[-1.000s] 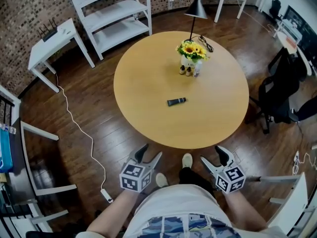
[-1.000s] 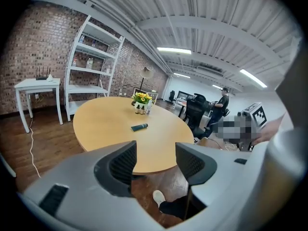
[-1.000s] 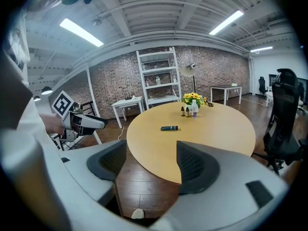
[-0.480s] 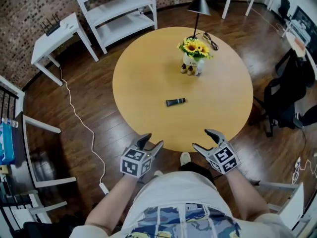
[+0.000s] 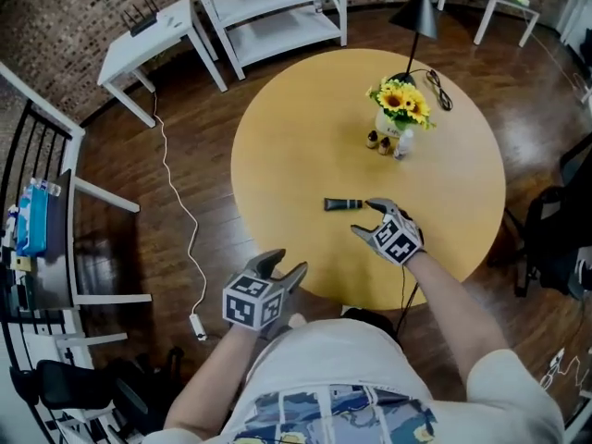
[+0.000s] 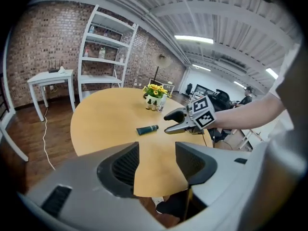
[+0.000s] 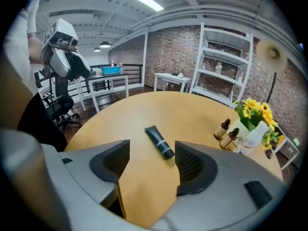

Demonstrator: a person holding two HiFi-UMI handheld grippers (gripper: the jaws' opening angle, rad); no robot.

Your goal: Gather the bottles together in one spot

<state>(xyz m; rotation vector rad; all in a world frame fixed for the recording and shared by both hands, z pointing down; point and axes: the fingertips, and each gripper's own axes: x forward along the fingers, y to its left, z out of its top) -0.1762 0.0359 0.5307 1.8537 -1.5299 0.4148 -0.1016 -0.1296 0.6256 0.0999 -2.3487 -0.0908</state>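
**Right gripper at the tube, both pairs of fingers spread**

The left gripper point(image 5: 282, 266) hangs at the near edge of the round wooden table point(image 5: 277, 146). Its fingers point(image 6: 120, 167) are spread wide, with only bare tabletop and the table's edge between them. All the bottles lie well ahead of these fingers and off to their right.

A dark squeeze tube point(image 5: 342, 203) lies flat on the table just beyond the tips of the right gripper point(image 5: 363, 218). In the right gripper view the tube point(image 7: 160, 142) runs lengthwise away from the fingers, its cap end nearest to them and close to the right-hand finger point(image 7: 192, 165). This gripper's jaws have just been closing a little but are clearly apart, and no pad touches the tube.

Farther ahead and to the right of these fingers, two small brown dropper bottles point(image 5: 377, 141) and a white bottle point(image 5: 400, 146) stand close together. They stand at the foot of a vase of sunflowers point(image 5: 400, 104), well apart from the tube.
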